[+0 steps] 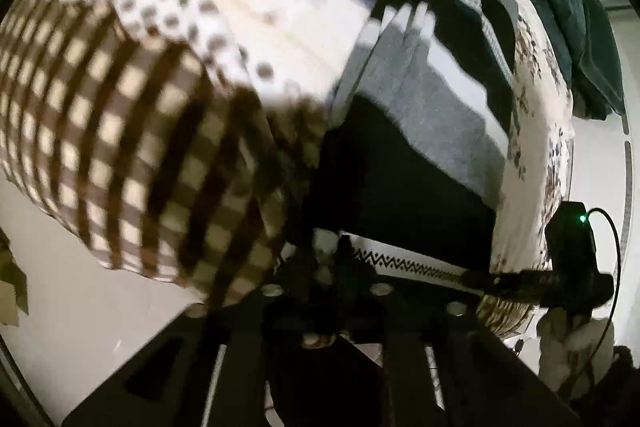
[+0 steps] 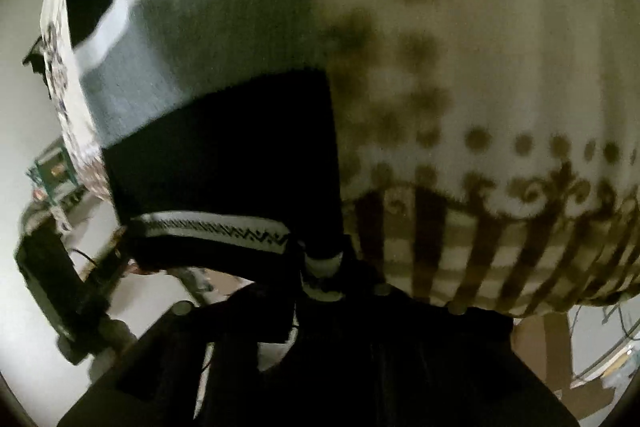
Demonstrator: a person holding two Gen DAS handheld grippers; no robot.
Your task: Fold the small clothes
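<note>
With both of my grippers at the hem, the garment (image 1: 400,131) runs lengthwise toward frame top; left (image 1: 326,259) and right (image 2: 320,269) each look pinched on it (blurry).

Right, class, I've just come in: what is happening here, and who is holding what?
A person with two handheld grippers is folding a small striped sweater on a patterned bedspread. The left gripper and the right gripper each pinch the zigzag-trimmed hem. Both views are blurred, suggesting motion. More dark clothes lie at the bed's far edge.
</note>
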